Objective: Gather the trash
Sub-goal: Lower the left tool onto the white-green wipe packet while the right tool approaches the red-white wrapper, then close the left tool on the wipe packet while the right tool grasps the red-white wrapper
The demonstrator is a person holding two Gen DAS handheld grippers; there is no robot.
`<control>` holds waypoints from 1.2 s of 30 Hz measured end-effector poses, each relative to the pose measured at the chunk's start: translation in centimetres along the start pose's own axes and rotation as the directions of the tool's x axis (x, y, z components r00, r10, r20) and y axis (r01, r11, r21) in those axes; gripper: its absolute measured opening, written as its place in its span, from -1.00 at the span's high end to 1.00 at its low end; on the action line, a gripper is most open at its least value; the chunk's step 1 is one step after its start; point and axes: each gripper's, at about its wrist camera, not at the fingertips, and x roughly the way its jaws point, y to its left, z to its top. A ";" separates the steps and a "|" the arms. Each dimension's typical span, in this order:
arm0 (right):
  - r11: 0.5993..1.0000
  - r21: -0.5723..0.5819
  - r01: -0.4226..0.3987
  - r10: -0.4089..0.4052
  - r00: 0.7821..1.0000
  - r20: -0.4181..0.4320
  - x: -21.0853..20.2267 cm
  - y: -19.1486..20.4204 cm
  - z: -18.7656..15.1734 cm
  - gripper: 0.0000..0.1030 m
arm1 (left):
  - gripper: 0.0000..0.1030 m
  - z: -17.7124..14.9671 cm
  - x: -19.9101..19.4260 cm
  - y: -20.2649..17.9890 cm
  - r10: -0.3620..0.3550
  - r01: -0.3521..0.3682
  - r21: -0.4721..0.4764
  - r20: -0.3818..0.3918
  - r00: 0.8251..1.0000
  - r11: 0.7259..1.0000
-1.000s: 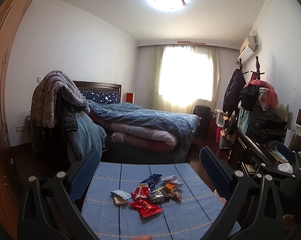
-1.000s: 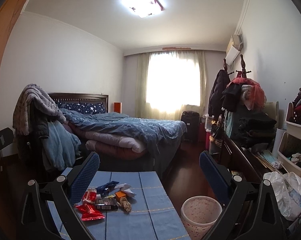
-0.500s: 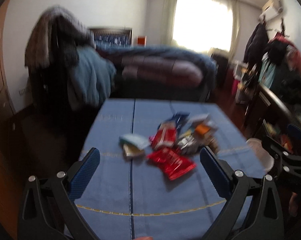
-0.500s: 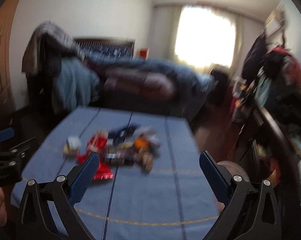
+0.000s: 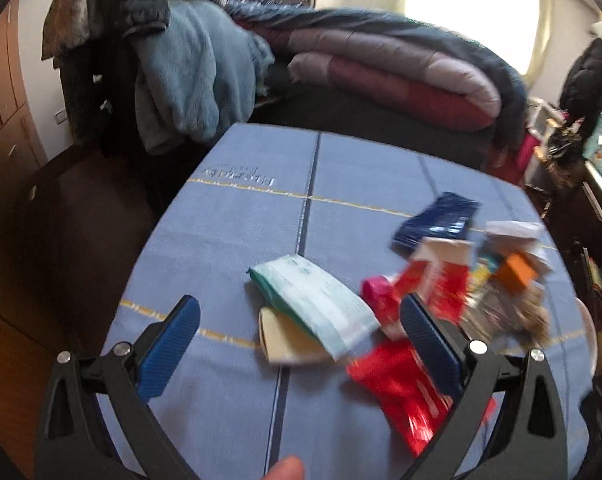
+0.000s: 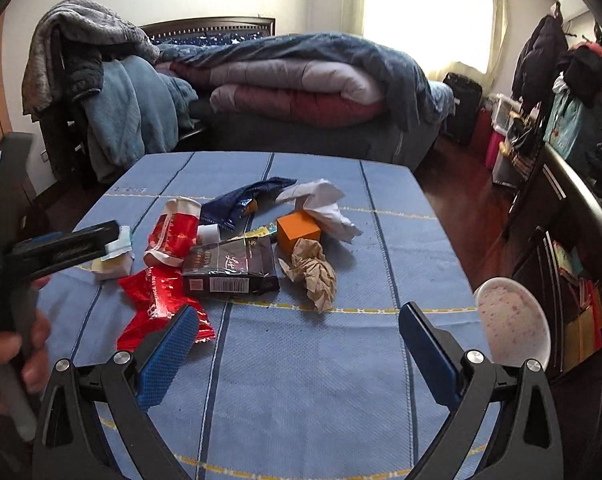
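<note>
Left wrist view: the left gripper (image 5: 297, 324) is released, its blue-padded jaws spread wide above the blue cloth-covered table (image 5: 237, 240) and grasping nothing. Between the jaws lies a pale green-and-white plastic packet (image 5: 315, 306), resting partly on a flat beige card piece (image 5: 285, 340). Just to its right, a shiny red foil wrapper (image 5: 401, 392) sits partly behind the right-hand jaw; the remaining litter there is blurred.

Right wrist view: the right gripper (image 6: 297, 340) is likewise released, jaws apart over bare cloth, grasping nothing. The trash forms one cluster at the table's centre, from left to right: the red foil wrapper (image 6: 161, 300), a red-and-white paper cup (image 6: 173, 232) on its side, a dark rectangular carton (image 6: 231, 270), a dark blue foil wrapper (image 6: 245, 200), a small orange box (image 6: 297, 232), a crumpled brown paper ball (image 6: 313, 272) and crumpled white tissue (image 6: 321, 204). A pale pink speckled waste bin (image 6: 513, 320) stands beside the table's right edge.
</note>
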 end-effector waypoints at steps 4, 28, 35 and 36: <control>1.000 -0.002 -0.008 0.008 1.000 -0.009 0.9 0.2 0.3 -0.93 | -0.93 1.3 3.3 -0.3 0.034 -0.035 -0.021 -0.057 0.998 0.999; 0.981 -0.002 -0.191 0.191 0.981 -0.029 5.9 6.1 4.9 -0.93 | 0.21 0.7 0.6 5.1 -0.096 0.105 -0.166 0.062 0.993 0.981; 0.979 0.027 -0.203 0.204 0.975 -0.089 10.6 9.3 6.7 -0.83 | 0.20 0.8 -0.8 7.7 -0.058 0.076 -0.174 0.109 0.992 0.982; 0.980 0.026 -0.199 0.200 0.974 -0.101 11.2 9.7 6.8 -0.72 | 0.20 0.8 -0.8 8.0 -0.054 0.073 -0.174 0.113 0.992 0.982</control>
